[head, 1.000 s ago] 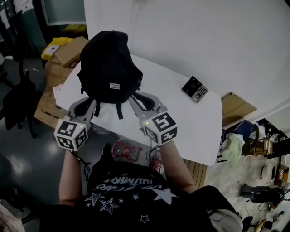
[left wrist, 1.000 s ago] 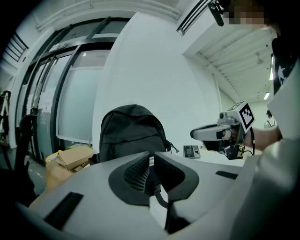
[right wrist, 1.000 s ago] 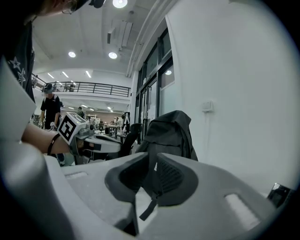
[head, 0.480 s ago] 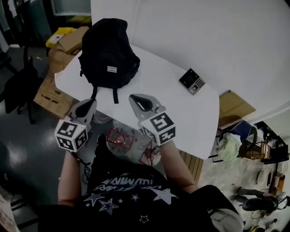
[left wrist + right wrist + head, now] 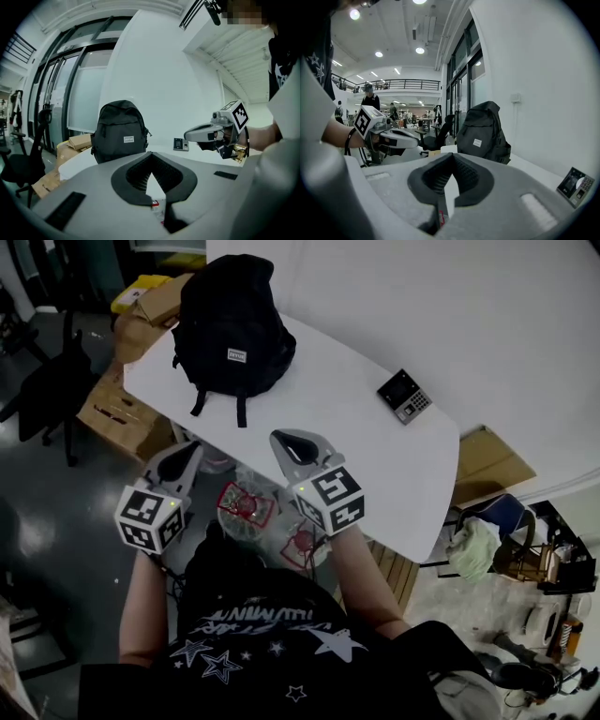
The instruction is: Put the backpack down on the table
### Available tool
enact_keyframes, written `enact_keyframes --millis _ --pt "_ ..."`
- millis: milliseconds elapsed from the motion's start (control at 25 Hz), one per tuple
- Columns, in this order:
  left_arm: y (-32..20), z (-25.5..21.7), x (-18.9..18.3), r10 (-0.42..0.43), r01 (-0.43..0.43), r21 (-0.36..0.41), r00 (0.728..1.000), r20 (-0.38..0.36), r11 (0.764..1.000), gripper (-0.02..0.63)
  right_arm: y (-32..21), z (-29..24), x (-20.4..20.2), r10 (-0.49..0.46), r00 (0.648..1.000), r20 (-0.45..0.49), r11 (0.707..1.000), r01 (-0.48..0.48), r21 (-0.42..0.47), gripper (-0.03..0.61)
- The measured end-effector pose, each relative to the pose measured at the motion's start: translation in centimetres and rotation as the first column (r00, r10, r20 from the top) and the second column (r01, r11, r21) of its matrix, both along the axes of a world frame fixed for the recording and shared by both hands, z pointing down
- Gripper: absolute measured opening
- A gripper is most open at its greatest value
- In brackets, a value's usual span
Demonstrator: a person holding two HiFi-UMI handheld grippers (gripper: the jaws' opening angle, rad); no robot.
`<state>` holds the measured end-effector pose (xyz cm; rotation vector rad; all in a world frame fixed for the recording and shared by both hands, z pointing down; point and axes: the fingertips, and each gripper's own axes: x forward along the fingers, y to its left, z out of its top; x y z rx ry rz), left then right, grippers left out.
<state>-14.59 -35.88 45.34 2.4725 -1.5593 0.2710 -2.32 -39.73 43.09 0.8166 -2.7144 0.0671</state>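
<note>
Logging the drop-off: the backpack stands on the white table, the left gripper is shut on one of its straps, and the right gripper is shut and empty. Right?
Not quite: the left gripper is shut on nothing. The left gripper view shows its jaws closed and empty, apart from the backpack standing on the white table. The right gripper is shut and empty.

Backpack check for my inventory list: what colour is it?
The backpack is black with a small white label, best seen in the head view.
</note>
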Motion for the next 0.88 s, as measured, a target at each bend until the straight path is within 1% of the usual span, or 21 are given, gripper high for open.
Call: enact_keyframes --millis 240,480,680,880 --pt "1.4 0.8 0.1 -0.001 0.002 -0.033 1.0 0.01 0.999 0.008 1.2 1.4 0.2 -0.007 1.0 0.002 1.0 0.007 -0.025 0.0" --pt "2.8 2.1 0.2 0.017 -0.017 -0.053 1.0 0.001 0.998 0.008 2.2 2.8 0.9 0.036 0.999 -0.008 0.998 -0.036 -0.056 0.0" --pt "6.1 1.9 -1.0 0.015 -0.016 -0.051 1.0 -0.013 0.999 0.008 4.2 1.8 0.3 0.072 0.997 0.0 0.996 -0.072 -0.051 0.0" --pt "10.0 1.4 -2.6 0.009 -0.011 -0.05 1.0 -0.025 0.999 0.008 7.7 0.7 -1.0 0.09 0.996 0.004 0.995 -0.09 -0.033 0.0"
